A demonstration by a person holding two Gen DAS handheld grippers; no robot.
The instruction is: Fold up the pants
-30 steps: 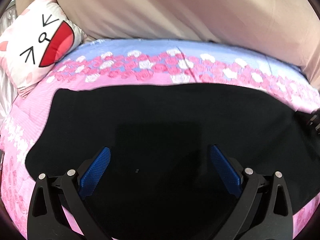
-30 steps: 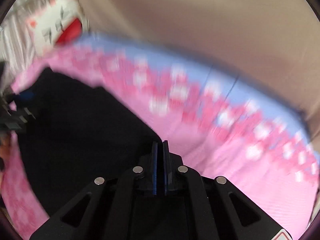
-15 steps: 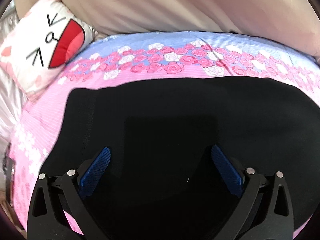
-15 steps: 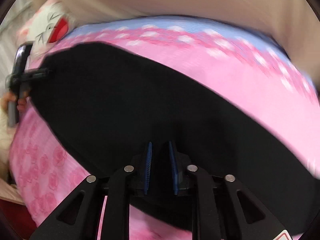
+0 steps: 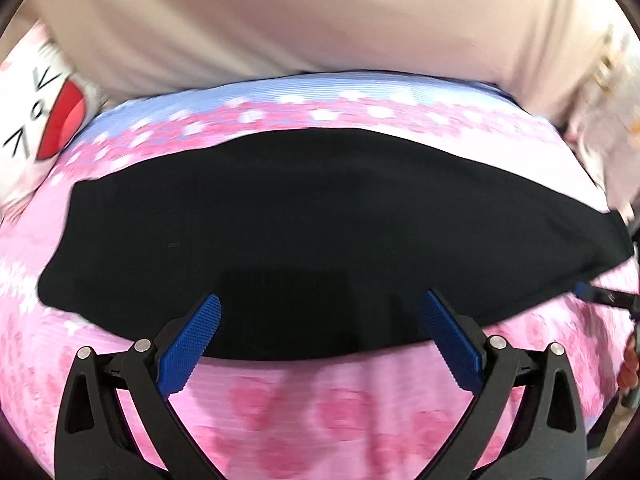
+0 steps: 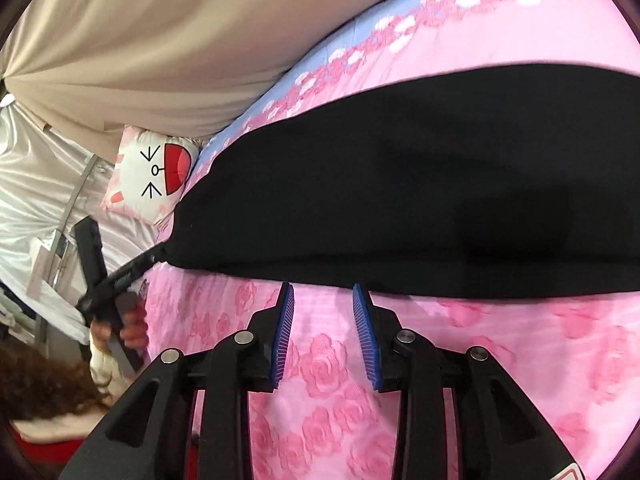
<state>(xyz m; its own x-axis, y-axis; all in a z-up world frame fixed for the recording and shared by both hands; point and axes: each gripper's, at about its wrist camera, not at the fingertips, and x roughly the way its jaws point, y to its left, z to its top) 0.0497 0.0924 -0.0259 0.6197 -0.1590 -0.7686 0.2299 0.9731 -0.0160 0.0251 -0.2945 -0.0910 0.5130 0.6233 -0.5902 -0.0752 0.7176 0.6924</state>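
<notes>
Black pants [image 5: 320, 208] lie flat in a long strip across the pink rose bedspread [image 5: 320, 412]. My left gripper [image 5: 320, 298] hovers wide open over their near edge, with nothing gripped. One blue-padded finger [image 5: 588, 291] of my right gripper shows at the pants' right end. In the right wrist view the pants [image 6: 420, 184] stretch away to the left. My right gripper [image 6: 323, 287] sits just short of their near edge; its jaws are opening, with only bedspread [image 6: 320, 380] between them. A hand [image 6: 132, 324] holds the left gripper's black frame [image 6: 96, 264] at the far end.
A white cat-face pillow [image 5: 40, 128] [image 6: 156, 172] lies at the bed's left end. A beige curtain [image 5: 320, 20] hangs behind the bed. White satin drapes [image 6: 36, 184] hang beyond the pillow. The bed's near edge drops away below the grippers.
My left gripper has drawn back toward the pants' near edge, still open. My right gripper, shut a second ago, has swung round, come off the black cloth and parted its jaws.
</notes>
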